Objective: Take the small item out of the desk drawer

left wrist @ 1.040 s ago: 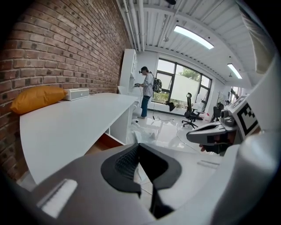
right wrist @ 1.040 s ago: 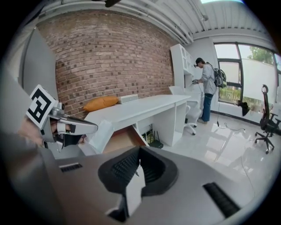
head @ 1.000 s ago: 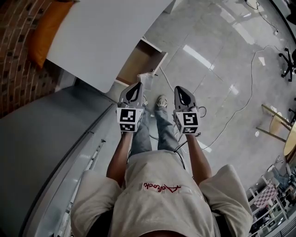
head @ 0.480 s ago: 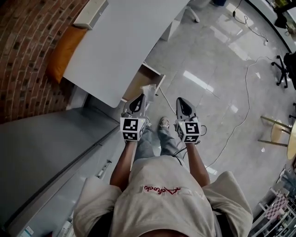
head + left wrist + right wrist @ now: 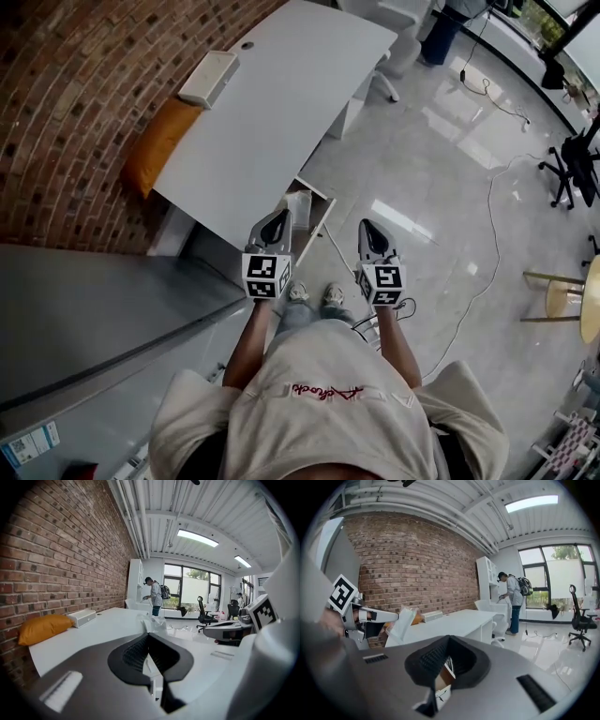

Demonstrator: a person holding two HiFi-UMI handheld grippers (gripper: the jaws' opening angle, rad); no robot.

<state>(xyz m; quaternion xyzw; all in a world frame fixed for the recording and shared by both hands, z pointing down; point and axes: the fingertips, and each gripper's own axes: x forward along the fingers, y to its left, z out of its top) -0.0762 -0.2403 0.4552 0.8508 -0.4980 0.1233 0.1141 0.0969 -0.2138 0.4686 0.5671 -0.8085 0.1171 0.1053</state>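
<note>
1. A white desk (image 5: 281,103) stands along a brick wall (image 5: 66,84) on a glossy floor. A white box (image 5: 208,79) and an orange cushion (image 5: 159,145) sit at the desk's wall-side edge. The drawer (image 5: 322,214) is pulled out from under the long edge away from the wall, by the near corner.
2. The left gripper (image 5: 277,219) has its jaws pressed together on the small item (image 5: 299,203), a crinkled clear-plastic packet. The packet hangs in the air over the open drawer, so the lift-out looks essentially done.
3. The right gripper (image 5: 367,230) is held level beside the left one, its jaws closed on nothing.
4. The main risk is the grip. The pinch seems to catch only one edge of the slippery film. A quick swing or a slight easing of the jaws could let the packet slide free and drop back into the drawer or onto the floor.
5. The open drawer is the second risk. It juts out just ahead of the person's feet, so a step forward or a low pass of either gripper could knock it.
6. A cable (image 5: 469,291) trails across the floor to the right and could catch a foot if the person steps that way while watching the packet.
</note>
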